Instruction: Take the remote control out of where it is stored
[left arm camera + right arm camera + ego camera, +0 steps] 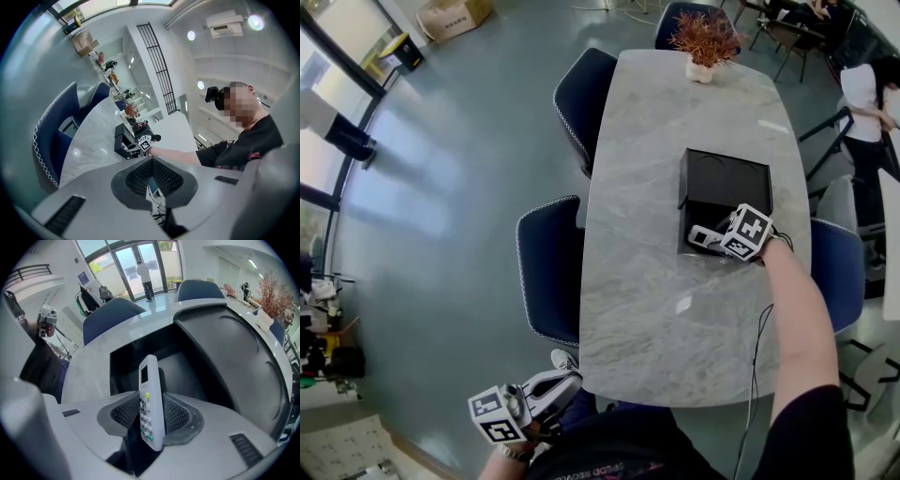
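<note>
A white remote control [151, 404] with coloured buttons stands on edge between the pads of my right gripper [151, 417], and both pads press on its sides. In the head view the remote control [703, 236] pokes out to the left of the right gripper [714, 240], just above the near rim of the open black box [724, 178] on the grey marble table [656, 309]. The box's dark inside [187, 373] lies right behind the remote, its lid [239, 352] raised at the right. My left gripper [555, 386] hangs below the table's near edge, shut and empty [151, 174].
Blue chairs [548, 267] [586, 94] line the table's left side and another [839, 267] stands at the right. A potted dried plant [705, 42] sits at the table's far end. A person in a white top [867, 94] is at the far right.
</note>
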Demonstrator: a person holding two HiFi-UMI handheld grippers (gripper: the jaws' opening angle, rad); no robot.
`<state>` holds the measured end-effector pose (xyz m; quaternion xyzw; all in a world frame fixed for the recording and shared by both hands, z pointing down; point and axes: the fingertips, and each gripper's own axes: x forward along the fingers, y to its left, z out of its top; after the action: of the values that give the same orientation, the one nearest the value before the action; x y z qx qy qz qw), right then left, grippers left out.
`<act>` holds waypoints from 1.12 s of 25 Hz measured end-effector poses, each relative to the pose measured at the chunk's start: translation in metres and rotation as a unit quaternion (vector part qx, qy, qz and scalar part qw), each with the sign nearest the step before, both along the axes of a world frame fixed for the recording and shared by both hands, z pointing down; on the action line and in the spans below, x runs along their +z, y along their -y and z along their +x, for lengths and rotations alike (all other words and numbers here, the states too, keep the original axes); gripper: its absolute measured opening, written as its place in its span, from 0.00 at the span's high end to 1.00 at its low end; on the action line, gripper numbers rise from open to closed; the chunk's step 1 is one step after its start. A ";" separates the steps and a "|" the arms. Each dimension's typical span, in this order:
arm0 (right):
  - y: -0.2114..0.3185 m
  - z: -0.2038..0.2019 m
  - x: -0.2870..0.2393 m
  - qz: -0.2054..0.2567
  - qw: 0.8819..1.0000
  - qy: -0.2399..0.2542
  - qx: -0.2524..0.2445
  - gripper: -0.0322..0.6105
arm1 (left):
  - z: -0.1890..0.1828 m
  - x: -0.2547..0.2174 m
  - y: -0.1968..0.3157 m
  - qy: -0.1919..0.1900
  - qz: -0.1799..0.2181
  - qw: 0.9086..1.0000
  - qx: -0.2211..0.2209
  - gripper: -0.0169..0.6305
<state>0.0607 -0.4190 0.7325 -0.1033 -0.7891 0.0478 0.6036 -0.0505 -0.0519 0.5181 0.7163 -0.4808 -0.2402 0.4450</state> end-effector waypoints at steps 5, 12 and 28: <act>0.002 -0.002 -0.006 0.009 1.000 0.019 0.016 0.74 | -0.003 -0.001 -0.003 0.001 0.002 1.000 0.000 0.97; 0.007 0.005 -0.012 0.018 0.998 0.029 0.047 0.78 | -0.002 -0.004 -0.005 0.002 0.007 1.000 0.009 0.97; 0.036 0.011 -0.135 -0.056 0.870 0.307 0.382 0.78 | -0.006 -0.016 -0.009 0.009 0.032 0.998 0.051 0.97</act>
<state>0.0721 -0.4547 0.5979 0.1634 -0.9085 0.2851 0.2583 -0.0561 -0.0433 0.5017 0.7560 -0.4397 -0.2260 0.4289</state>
